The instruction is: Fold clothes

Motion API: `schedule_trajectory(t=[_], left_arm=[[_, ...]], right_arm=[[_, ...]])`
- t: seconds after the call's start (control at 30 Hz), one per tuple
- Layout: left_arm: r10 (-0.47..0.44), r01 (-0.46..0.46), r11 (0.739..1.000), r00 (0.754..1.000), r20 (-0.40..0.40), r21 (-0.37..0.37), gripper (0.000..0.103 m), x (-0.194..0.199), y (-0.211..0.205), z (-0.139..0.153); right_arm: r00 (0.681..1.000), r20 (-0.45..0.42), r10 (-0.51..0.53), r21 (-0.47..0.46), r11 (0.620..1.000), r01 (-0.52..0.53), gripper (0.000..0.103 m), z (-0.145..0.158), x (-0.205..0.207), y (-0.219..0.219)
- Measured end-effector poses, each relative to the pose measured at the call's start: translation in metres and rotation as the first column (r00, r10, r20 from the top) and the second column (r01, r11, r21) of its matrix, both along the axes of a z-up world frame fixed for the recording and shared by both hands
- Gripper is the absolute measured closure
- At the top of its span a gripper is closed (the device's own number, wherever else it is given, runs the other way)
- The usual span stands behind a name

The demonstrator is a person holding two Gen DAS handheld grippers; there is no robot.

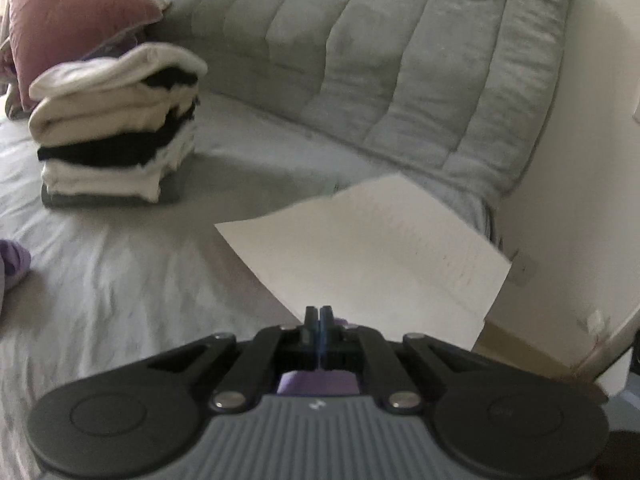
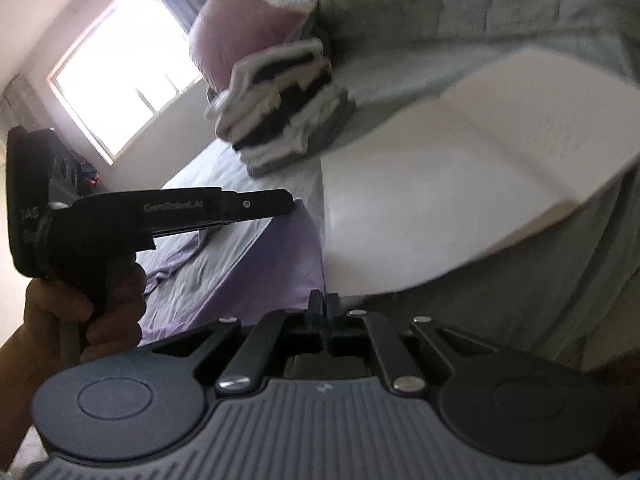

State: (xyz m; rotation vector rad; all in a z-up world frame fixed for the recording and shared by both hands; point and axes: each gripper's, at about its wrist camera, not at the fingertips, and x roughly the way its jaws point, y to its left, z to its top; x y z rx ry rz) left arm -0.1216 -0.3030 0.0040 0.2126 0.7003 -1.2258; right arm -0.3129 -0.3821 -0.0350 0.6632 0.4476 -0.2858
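Left gripper (image 1: 320, 314): fingers pressed together, a bit of purple cloth (image 1: 316, 384) showing behind and beside them, so it appears pinched. Right gripper (image 2: 325, 304): fingers closed at the edge of the same purple garment (image 2: 276, 264), which stretches between my two grippers above the bed (image 1: 120, 280); its far part trails onto the grey sheet. In the right view my left gripper (image 2: 290, 200) grips the garment's upper corner. White board (image 1: 372, 252) lies on the bed just beyond the fingers. Stack of folded clothes (image 1: 116, 128), white and black, sits further back by a pink pillow (image 1: 72, 12).
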Motion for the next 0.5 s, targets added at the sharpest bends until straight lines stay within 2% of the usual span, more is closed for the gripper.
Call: schedule_trajectory(t=[0.2, 0.5], left_arm=[[0.018, -0.017, 0.998, 1.000, 0.012, -0.054, 0.103, -0.009, -0.012, 0.003], [0.081, -0.081, 0.982, 0.997, -0.011, -0.170, 0.103, -0.008, 0.004, 0.013]], right_arm=[[0.999, 0.008, -0.031, -0.101, 0.994, 0.032, 0.100, 0.016, -0.010, 0.006], [0.999, -0.009, -0.037, -0.097, 0.995, 0.036, 0.100, 0.018, -0.013, 0.003]])
